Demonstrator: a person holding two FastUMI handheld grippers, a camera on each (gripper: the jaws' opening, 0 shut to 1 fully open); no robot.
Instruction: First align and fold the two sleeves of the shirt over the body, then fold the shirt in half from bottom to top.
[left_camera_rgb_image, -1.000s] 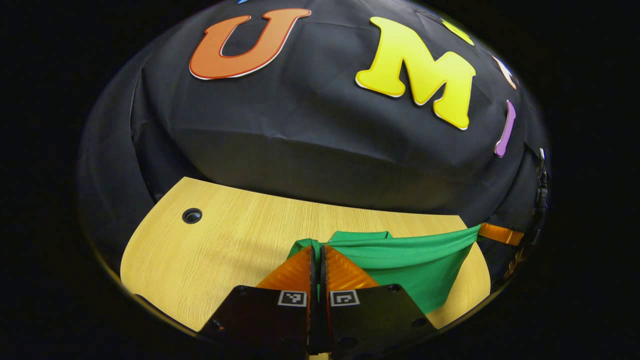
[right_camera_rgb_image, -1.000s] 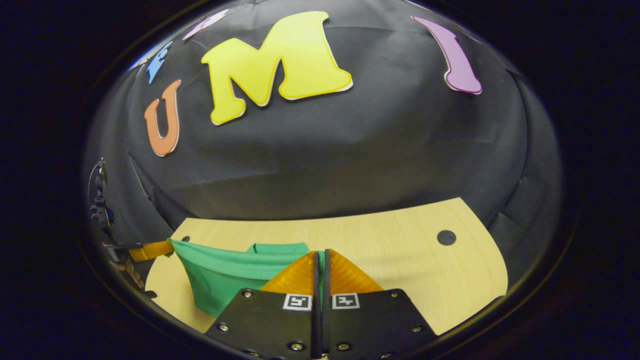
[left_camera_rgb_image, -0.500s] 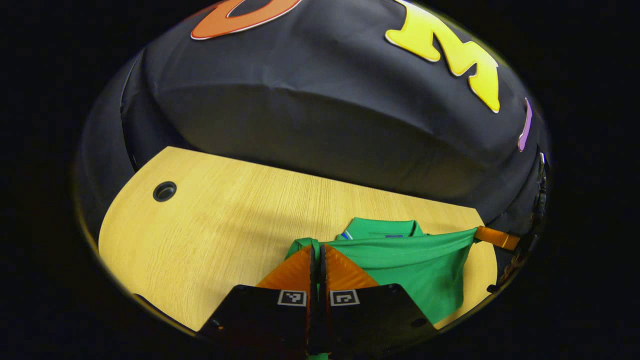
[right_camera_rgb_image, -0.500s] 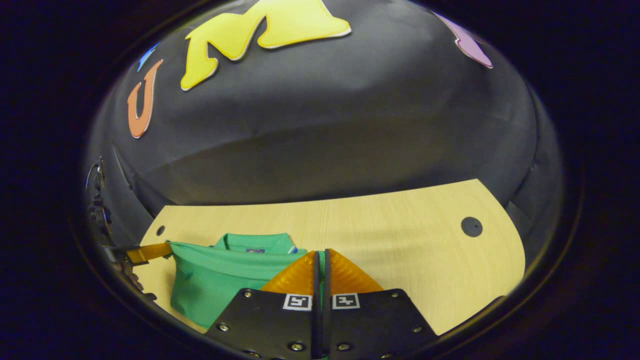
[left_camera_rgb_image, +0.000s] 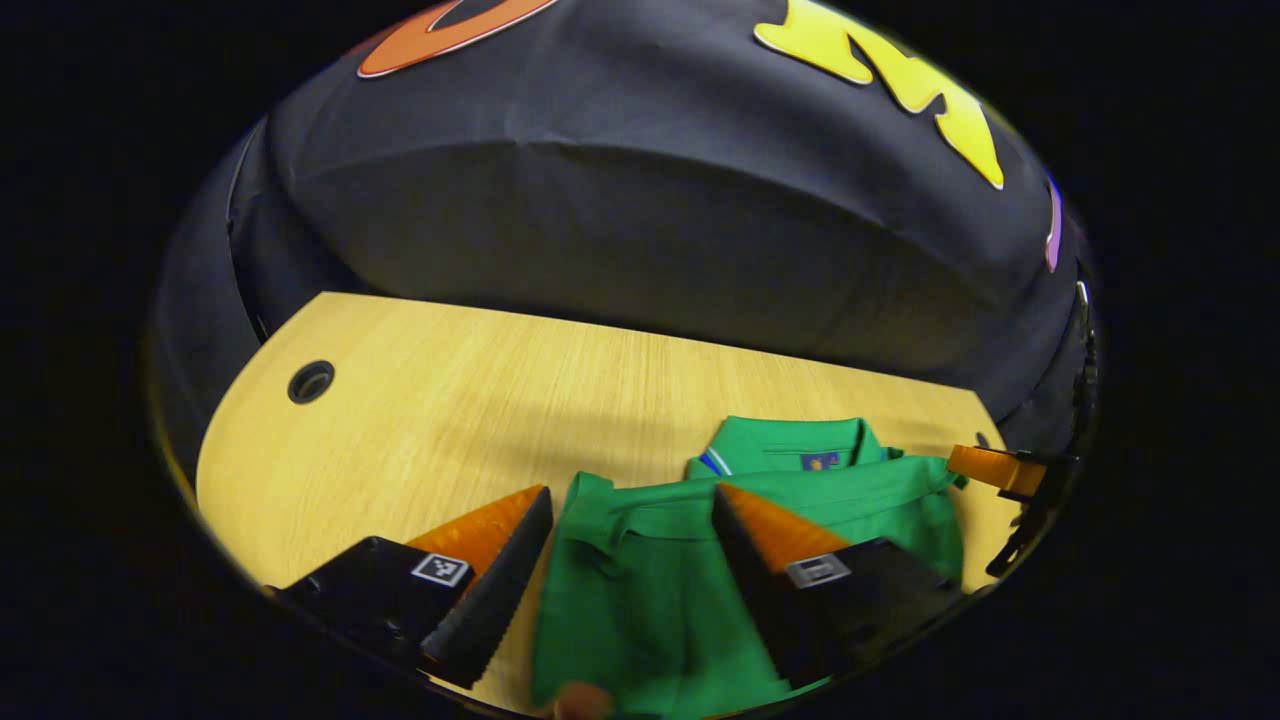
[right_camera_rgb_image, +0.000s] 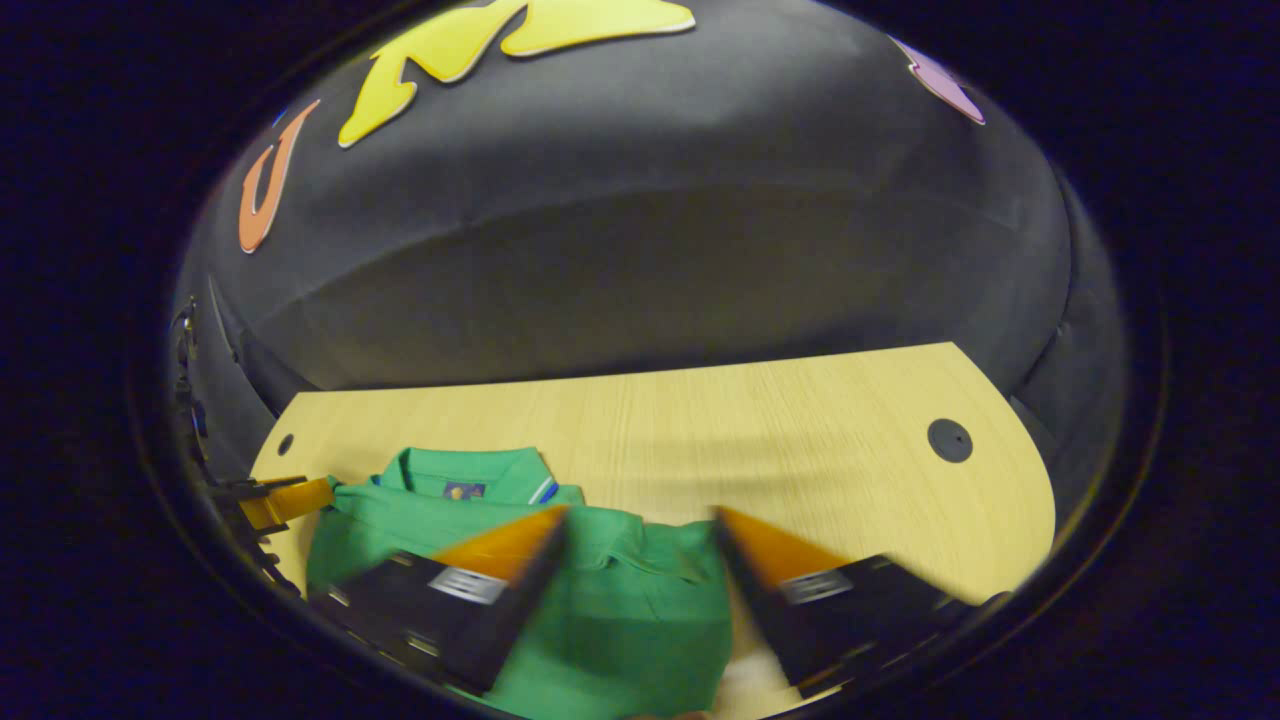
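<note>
The left gripper hangs with its fingers spread wide over the green shirt, which lies folded on the wooden worktop. The shirt's collar shows at the far edge of the fold. At the far right, the right gripper sits at the shirt's corner. A round hole marks the worktop's far left.

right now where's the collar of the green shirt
In the left gripper view the collar lies on the wooden table, at the far end of the folded green shirt, right of centre. In the right gripper view it sits lower left.
</note>
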